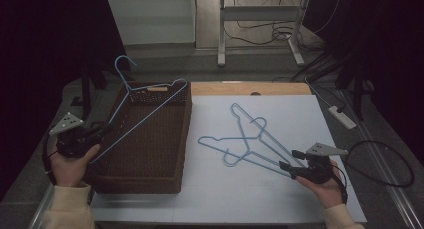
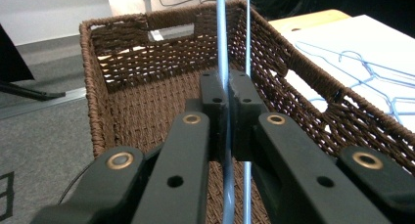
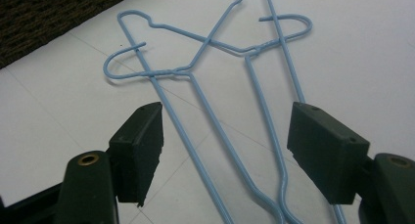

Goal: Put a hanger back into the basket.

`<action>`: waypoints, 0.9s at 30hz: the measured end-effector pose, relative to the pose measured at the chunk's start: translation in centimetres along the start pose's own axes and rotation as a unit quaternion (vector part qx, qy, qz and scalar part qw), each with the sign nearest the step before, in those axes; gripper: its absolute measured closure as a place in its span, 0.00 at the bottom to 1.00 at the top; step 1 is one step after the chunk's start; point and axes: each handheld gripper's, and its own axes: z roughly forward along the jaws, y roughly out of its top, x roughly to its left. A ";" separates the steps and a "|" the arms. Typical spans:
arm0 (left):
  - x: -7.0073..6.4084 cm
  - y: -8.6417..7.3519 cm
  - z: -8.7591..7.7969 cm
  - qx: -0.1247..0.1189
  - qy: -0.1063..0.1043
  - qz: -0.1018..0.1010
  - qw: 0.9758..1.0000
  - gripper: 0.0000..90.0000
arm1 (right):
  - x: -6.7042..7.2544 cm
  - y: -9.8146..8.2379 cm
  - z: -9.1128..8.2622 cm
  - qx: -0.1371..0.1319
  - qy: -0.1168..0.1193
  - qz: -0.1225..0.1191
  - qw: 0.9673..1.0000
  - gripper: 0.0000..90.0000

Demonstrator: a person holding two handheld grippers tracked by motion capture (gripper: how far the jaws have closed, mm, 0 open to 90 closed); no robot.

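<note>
Parts we cannot see

In the left gripper view, the blue hanger (image 2: 223, 62) runs off the top and bottom edges, and the jaws hide part of its wire. In the right gripper view, the two hangers on the table (image 3: 215, 87) get cut off at the top and bottom edges.
</note>
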 end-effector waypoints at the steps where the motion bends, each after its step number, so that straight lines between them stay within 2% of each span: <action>1: 0.0 0.0 0.1 0.002 0.000 0.001 1.000 0.97 | 0.0 0.0 0.0 0.000 0.000 0.000 1.000 0.33; 6: 0.2 -0.2 0.6 0.010 0.003 -0.005 1.000 0.97 | 0.1 0.0 0.0 0.000 0.002 -0.001 1.000 0.33; 10: 0.4 -0.4 0.6 0.017 0.022 -0.005 1.000 0.97 | 0.0 0.0 0.0 0.001 0.001 0.000 1.000 0.33; 13: 0.4 -0.5 0.9 0.022 0.020 -0.008 1.000 0.97 | 0.0 0.0 0.1 0.002 0.002 -0.001 1.000 0.33; 19: 0.2 -0.5 1.9 0.043 0.012 0.001 0.999 0.97 | 0.1 -0.1 0.1 0.004 0.002 0.000 1.000 0.33; 24: 0.0 -0.6 3.0 0.067 0.005 -0.001 0.998 0.97 | 0.1 -0.1 0.1 0.003 0.002 0.000 1.000 0.33; 27: 0.0 -0.6 3.5 0.080 0.009 0.001 0.997 0.97 | 0.1 -0.1 0.1 0.003 0.002 0.000 1.000 0.33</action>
